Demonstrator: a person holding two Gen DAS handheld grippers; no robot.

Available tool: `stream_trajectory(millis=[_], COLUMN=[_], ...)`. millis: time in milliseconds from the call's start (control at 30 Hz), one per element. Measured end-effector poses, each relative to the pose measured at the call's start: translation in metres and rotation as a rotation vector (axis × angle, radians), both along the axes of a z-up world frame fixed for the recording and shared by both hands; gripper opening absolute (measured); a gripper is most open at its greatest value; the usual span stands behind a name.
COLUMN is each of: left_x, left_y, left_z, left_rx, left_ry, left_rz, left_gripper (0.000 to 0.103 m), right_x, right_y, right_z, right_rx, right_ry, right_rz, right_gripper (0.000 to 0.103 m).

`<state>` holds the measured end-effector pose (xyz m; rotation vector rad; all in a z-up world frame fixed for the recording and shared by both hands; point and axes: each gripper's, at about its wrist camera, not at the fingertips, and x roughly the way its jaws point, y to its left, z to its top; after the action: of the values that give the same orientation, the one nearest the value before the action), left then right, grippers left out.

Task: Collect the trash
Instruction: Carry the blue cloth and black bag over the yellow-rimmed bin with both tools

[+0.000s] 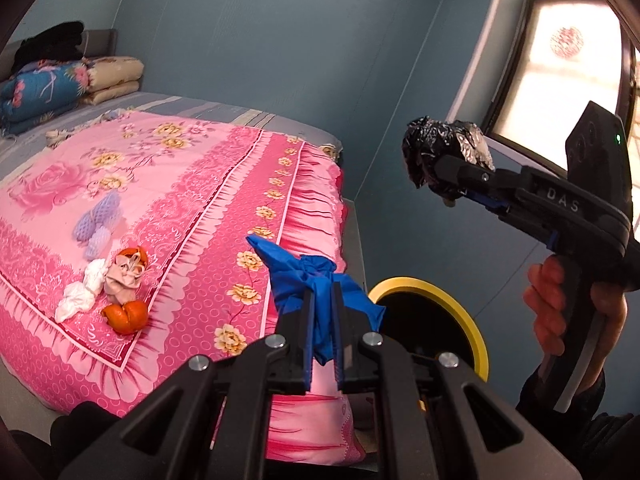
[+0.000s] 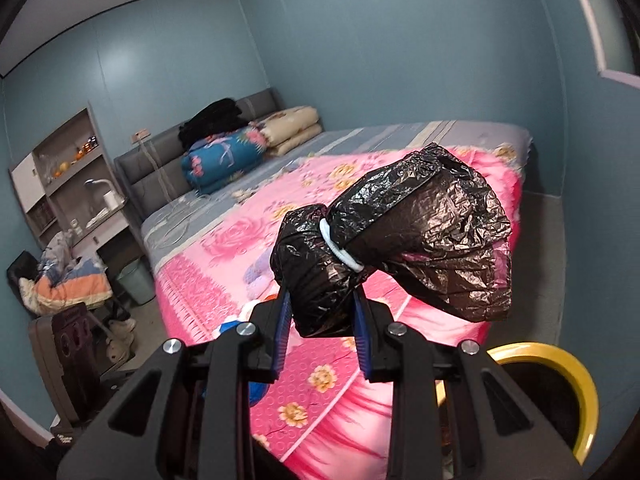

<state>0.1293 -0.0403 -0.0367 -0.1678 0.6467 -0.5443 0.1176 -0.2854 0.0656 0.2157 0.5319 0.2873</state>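
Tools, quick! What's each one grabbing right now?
Left tool: shut on the blue glove.
Right tool: shut on the black plastic bundle tied with a white band.

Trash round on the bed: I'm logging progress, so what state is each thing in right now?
Left tongs: shut on blue glove.
Right tongs: shut on black bag bundle, tied with a white band.
Yellow-rimmed bin: open.
Orange peels: lying on pink bedspread.
White tissues: crumpled, lying beside the peels.
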Motion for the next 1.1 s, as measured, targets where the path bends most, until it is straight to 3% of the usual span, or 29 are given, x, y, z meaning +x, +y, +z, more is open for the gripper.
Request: stream_trajectory(millis=[233, 433, 800, 1100], left_x=[-0.008, -0.012, -0.013, -0.006], left_y=[-0.037, -0.066, -0.11, -0.141], left_z=[0.008, 0.004, -0.013, -0.028], left_rx=[0.031, 0.034, 0.05, 0.062], left_ry=[-0.02, 0.009, 0.066, 0.121], left_rz=[-0.08, -0.148, -0.245, -0.311], left_gripper=[0.007, 0.007, 0.007, 0.007], right_x=[-0.022, -0.035, -0.047, -0.034], right_y=[-0.02, -0.048, -0.092, -0.12], right_z=[0.017, 0.02, 0.012, -0.005], right_rx=[0.014, 0.04, 0.093, 0.152], right_ry=[-0.04, -0.037, -0.029, 0.03], right_rz=[-0.069, -0.133, -0.188, -0.227], right_gripper=[0.027, 0.027, 0.028, 0.029])
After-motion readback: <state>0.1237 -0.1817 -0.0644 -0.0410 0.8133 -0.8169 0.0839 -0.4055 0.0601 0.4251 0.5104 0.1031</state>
